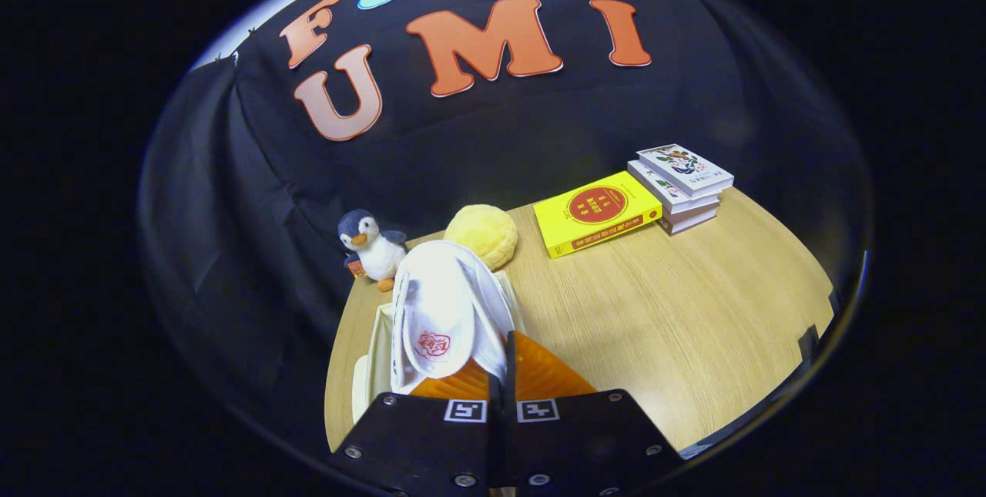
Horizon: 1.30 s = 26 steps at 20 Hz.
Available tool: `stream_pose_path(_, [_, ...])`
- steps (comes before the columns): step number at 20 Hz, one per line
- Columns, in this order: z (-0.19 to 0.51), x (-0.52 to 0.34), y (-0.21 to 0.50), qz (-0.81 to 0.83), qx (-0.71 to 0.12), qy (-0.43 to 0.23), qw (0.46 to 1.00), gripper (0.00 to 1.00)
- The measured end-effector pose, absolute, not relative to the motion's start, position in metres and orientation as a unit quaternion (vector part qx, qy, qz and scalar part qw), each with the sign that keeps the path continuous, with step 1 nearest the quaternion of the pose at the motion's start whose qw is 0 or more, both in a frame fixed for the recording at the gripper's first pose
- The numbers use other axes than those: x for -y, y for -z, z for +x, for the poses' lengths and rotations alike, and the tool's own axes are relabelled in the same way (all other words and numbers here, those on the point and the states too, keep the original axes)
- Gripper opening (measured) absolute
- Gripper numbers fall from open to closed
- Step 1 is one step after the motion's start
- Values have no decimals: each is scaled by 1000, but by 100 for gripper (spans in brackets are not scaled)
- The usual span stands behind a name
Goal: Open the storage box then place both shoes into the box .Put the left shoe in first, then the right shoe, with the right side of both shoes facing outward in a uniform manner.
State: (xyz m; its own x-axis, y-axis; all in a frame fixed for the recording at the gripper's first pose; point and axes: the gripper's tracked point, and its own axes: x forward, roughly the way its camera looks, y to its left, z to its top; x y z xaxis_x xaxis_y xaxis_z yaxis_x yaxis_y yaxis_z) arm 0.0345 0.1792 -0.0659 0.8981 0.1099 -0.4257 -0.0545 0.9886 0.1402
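Pinching white mesh shoe (443,320) — tongs (501,370) pressed together on its fabric — above wood-grain table (678,320).

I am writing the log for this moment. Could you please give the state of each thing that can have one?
gripper: fingers closed together, pinching the shoe's edge.
shoe: white, held up off the table, tongue toward the camera.
table: wooden, carrying all the other things.
penguin toy: standing upright.
yellow plush: resting behind the shoe.
yellow book: closed, lying flat.
stack of books: closed, piled beside the yellow book.
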Motion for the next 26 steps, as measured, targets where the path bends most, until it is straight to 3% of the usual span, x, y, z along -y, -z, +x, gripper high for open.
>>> stream_pose_path(9, [49, -179, 112, -75, -223, 56, 970, 0])
stream_pose_path(12, [57, -179, 113, -113, -211, 68, 968, 0])
stream_pose_path(20, [55, -178, 154, -117, -275, 71, 952, 4])
stream_pose_path(24, [57, -193, 141, -111, -262, 47, 958, 50])
stream_pose_path(26, [60, -194, 119, -124, -233, 42, 964, 67])
